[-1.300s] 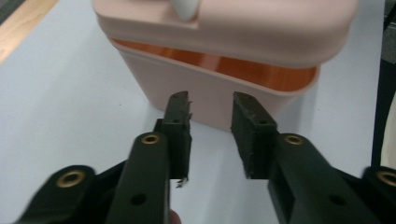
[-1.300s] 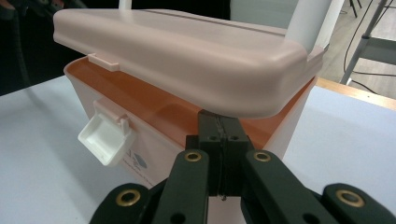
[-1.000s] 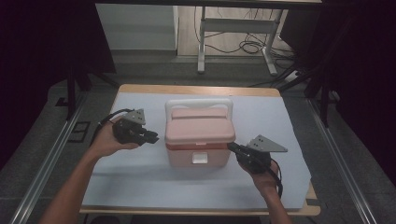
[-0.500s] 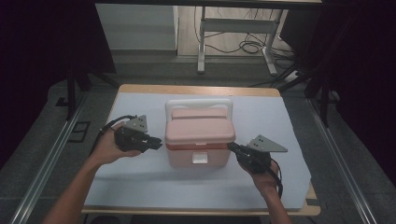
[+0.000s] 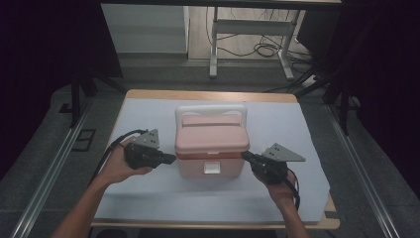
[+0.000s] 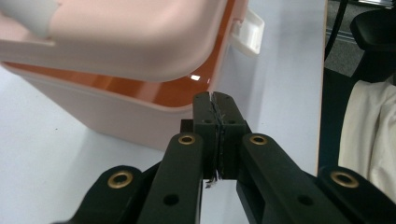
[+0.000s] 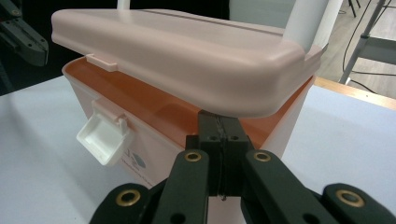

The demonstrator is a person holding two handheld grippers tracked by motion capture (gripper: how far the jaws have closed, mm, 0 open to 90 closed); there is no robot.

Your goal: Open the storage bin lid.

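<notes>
Two handheld grippers flank a pink storage box (image 5: 210, 146) that stands near the middle of the worktop (image 5: 148, 193), which is covered with a pale sheet.

Box condition: the lid (image 7: 187, 56) sits raised off the orange rim of the body, with a visible gap along the front and both ends. The white front latch (image 7: 103, 136) hangs unfastened below the rim. A white carry handle (image 5: 210, 110) arches over the rear of the lid.

Left gripper (image 5: 171, 158): held level at the left end of the box, its tips at the gap between lid and rim. The fingers (image 6: 205, 121) have just been closing and now stand pressed together, pad against pad, with nothing between them. Their tips lie just under the overhanging lid edge, close to the rim; contact with the box cannot be confirmed.

Right gripper (image 5: 245, 156): held level at the right end of the box. Its fingers (image 7: 210, 128) are likewise clenched on nothing, tips inserted below the lid corner, at the level of the orange rim.

Both hands rest low over the worktop, one at each end of the box.
</notes>
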